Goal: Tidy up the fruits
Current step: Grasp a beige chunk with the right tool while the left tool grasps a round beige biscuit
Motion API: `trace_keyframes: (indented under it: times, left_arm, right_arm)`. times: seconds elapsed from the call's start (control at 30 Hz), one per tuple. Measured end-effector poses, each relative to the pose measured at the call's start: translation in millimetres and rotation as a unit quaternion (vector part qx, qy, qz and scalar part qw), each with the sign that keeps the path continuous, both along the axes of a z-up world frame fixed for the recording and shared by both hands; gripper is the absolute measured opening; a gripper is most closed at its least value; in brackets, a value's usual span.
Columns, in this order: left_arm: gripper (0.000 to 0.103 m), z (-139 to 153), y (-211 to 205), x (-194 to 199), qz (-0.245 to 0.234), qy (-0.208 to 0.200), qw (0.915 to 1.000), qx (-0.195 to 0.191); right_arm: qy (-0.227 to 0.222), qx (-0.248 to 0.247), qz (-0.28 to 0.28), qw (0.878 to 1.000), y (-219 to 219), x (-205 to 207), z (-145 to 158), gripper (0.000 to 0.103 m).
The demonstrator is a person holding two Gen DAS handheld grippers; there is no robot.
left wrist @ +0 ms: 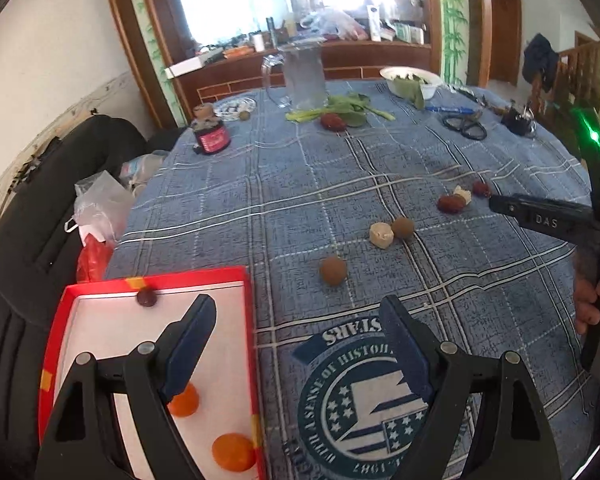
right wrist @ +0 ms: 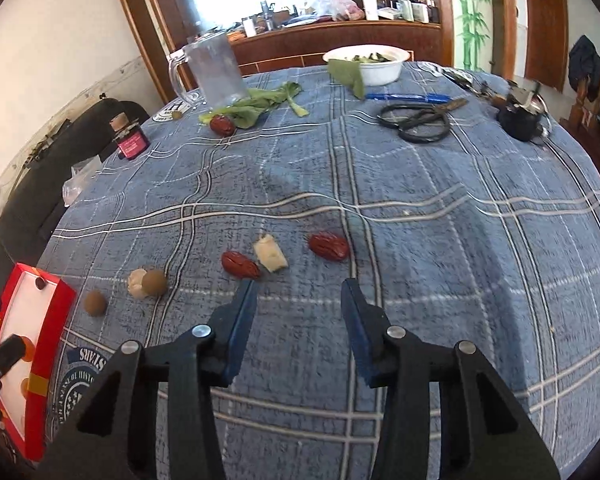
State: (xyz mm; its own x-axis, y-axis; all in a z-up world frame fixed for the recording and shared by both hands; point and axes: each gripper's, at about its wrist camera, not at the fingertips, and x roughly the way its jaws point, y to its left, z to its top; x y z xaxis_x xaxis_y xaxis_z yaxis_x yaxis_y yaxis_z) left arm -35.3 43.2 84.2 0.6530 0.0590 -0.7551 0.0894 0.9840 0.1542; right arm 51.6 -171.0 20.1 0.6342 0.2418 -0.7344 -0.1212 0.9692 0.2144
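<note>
Clearly nearer, the right gripper [right wrist: 299, 292], fingers wide and empty, faces a wrinkled red date [right wrist: 240, 265] lying just ahead-left on the blue plaid tabletop [right wrist: 420, 240], long axis crosswise; left gripper [left wrist: 296, 312] gapes empty beside the red box [left wrist: 252, 360].

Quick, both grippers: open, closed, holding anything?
Left gripper: open, holding nothing, one finger over the red box.
Right gripper: open, holding nothing, above the blue plaid cloth just short of the red dates.
</note>
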Motion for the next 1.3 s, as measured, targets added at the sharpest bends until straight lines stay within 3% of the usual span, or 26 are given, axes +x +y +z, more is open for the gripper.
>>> trace_keyframes:
  times: [0.27, 0.4, 0.57, 0.63, 0.7, 0.87, 0.97, 1.3]
  left_arm:
    - [0.084, -12, -9, 15, -0.017, 0.020, 0.9996, 0.006]
    - [0.084, -17, -9, 20, -0.016, 0.027, 0.9995, 0.006]
    - [0.084, -19, -13, 26, -0.019, 0.032, 0.9992, 0.012]
    - [0.084, -20, -17, 28, -0.022, 0.031, 0.9992, 0.015]
    - [0.084, -19, -20, 30, -0.024, 0.030, 0.9991, 0.018]
    - [0.084, -23, -28, 34, -0.029, 0.033, 0.9988, 0.022]
    - [0.084, -27, -32, 41, -0.030, 0.041, 0.9985, 0.021]
    - [0.083, -47, -37, 67, -0.021, 0.065, 0.9971, 0.033]
  right_arm:
    - [0.004, -0.002, 0.010, 1.000, 15, 24, -8, 0.045]
    - [0.013, -0.002, 0.013, 1.000, 17, 34, -16, 0.037]
    - [0.017, 0.034, 0.021, 0.999, 10, 41, -21, 0.032]
    - [0.015, 0.041, 0.036, 0.998, 11, 40, -21, 0.022]
    - [0.020, 0.046, 0.041, 0.998, 10, 39, -21, 0.022]
    - [0.044, 0.110, 0.049, 0.992, -10, 41, -25, 0.019]
    - [0.052, 0.115, 0.043, 0.991, -17, 41, -25, 0.018]
    - [0.022, 0.038, 0.047, 0.998, 6, 46, -24, 0.022]
